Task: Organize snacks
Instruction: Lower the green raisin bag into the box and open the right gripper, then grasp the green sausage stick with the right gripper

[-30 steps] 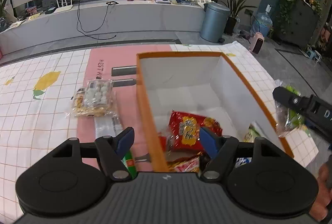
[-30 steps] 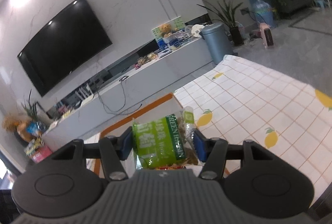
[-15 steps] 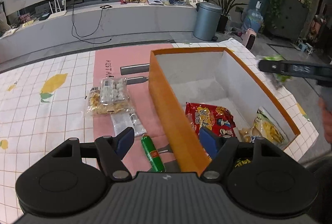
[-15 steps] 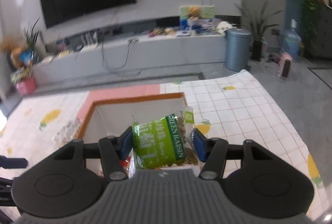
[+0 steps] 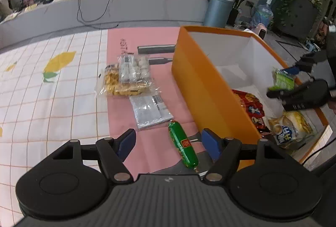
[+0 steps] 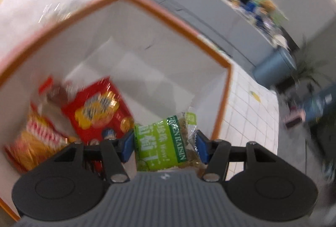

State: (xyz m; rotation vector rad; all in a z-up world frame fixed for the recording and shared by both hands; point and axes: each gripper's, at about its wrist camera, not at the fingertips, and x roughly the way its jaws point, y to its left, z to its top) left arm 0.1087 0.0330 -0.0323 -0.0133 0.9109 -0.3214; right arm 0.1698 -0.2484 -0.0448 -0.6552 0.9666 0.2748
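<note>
Orange walls and a white inside make up the big box (image 5: 201, 88) seen from the left wrist. It sits on a pink mat (image 5: 130, 105) on the worktop (image 5: 52, 100). The left gripper (image 5: 168, 141) has its jaws wide and holds nothing. It hangs just above a green sausage (image 5: 182, 146) that lies on the mat, close beside the box. Farther out on the mat are a clear cookie bag (image 5: 126, 77) and a silver pack (image 5: 150, 111), touching each other. These three snacks are not in the box yet. Inside the box I can see a red bag (image 5: 251, 107) and a yellow bag (image 5: 294, 128). The right gripper (image 5: 292, 82) is over the box with a green bag in its jaws.

From the right wrist the view is blurry. The right gripper (image 6: 164, 146) has its jaws shut on the green raisin bag (image 6: 159, 147), and it points down into the box (image 6: 172, 16). The red bag (image 6: 98, 109) and a striped bag (image 6: 40, 138) lie on the box floor. The raisin bag looks ready to drop in, but the jaws have not let go.

So some snacks are put away, one is nearly in, and I think three on the mat are left to do
</note>
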